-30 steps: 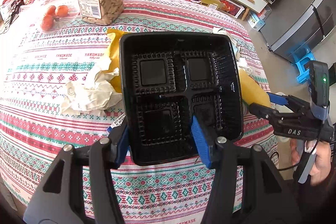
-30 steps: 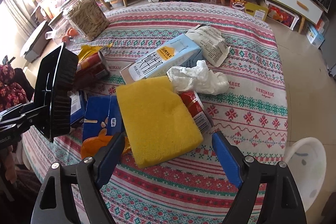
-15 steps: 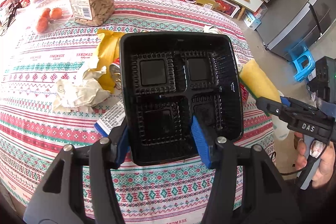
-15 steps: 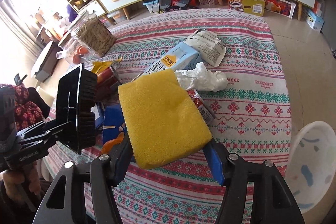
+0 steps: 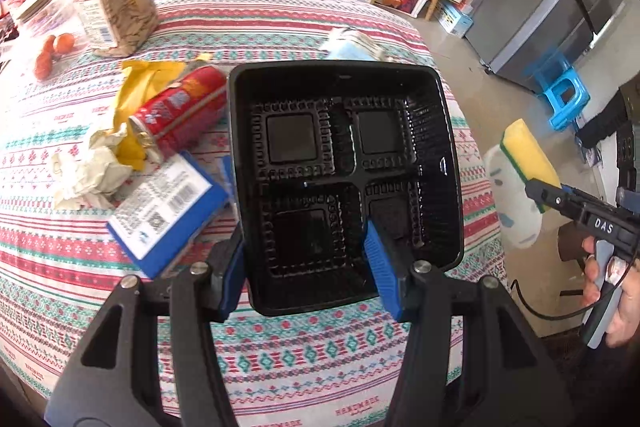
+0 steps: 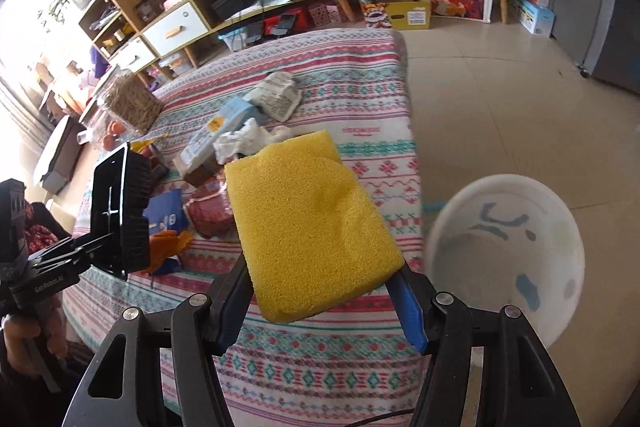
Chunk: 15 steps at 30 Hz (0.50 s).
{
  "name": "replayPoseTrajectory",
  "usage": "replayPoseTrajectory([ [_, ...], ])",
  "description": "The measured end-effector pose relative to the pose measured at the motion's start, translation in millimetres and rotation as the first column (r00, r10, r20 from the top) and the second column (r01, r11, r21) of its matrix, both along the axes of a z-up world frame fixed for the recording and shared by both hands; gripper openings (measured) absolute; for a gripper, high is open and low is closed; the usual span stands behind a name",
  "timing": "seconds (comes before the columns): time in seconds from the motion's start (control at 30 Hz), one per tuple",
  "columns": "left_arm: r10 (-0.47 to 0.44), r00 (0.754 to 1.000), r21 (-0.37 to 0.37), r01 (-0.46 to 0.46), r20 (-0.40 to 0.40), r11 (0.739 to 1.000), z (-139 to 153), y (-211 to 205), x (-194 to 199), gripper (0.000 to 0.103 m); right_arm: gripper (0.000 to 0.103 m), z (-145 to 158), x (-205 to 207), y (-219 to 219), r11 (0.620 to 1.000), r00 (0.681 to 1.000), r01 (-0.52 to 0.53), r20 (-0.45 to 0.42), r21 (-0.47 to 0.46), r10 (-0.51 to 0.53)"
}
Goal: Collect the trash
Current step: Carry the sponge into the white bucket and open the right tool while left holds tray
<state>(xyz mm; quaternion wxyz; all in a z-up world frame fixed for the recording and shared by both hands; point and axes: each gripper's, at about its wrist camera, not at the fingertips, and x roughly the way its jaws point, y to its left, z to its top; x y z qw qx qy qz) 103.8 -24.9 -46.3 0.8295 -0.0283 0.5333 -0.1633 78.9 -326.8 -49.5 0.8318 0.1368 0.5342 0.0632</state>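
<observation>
Left gripper (image 5: 308,267): I found it clamped on the near edge of a black plastic food tray (image 5: 344,183). One blue pad sat outside the tray's left wall, the other inside its near right compartment.
Tray position: I saw it lifted clear of the tablecloth (image 5: 280,355), its open side facing the camera, extending forward from the fingers.
Right gripper (image 6: 320,303): I found it clamped on a yellow sponge (image 6: 312,227), both pads pressed against the sponge's near end.
Sponge position: It projected forward and upward from the fingers, off the table, above the cloth's edge. From the left wrist view I noted a green scouring layer on its underside (image 5: 528,155).
White bin (image 6: 504,251): It stood on the floor just beside the table, to the right of the sponge, open at the top.
Trash remaining on table: I counted a red can (image 5: 180,111) lying on its side, crumpled paper (image 5: 88,175), a yellow wrapper (image 5: 148,79), a blue carton (image 5: 164,211) and white crumpled tissue (image 6: 244,139).
Other items: A jar of nuts (image 5: 120,7) stood at the far side.
</observation>
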Motion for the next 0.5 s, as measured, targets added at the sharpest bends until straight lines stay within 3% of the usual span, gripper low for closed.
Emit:
replayPoseTrajectory([
  [0.3,-0.131,0.991,0.035,0.131,0.004,0.991,-8,-64,-8,0.057,0.064,-29,-34,-90,0.982,0.979,0.184,-0.075,-0.045,-0.187],
  [0.5,-0.206,0.978,0.076,0.206,-0.001,0.976,-17,-105,-8,0.057,0.067,-48,-41,-127,0.972,0.967,0.228,-0.099,-0.054,-0.233],
])
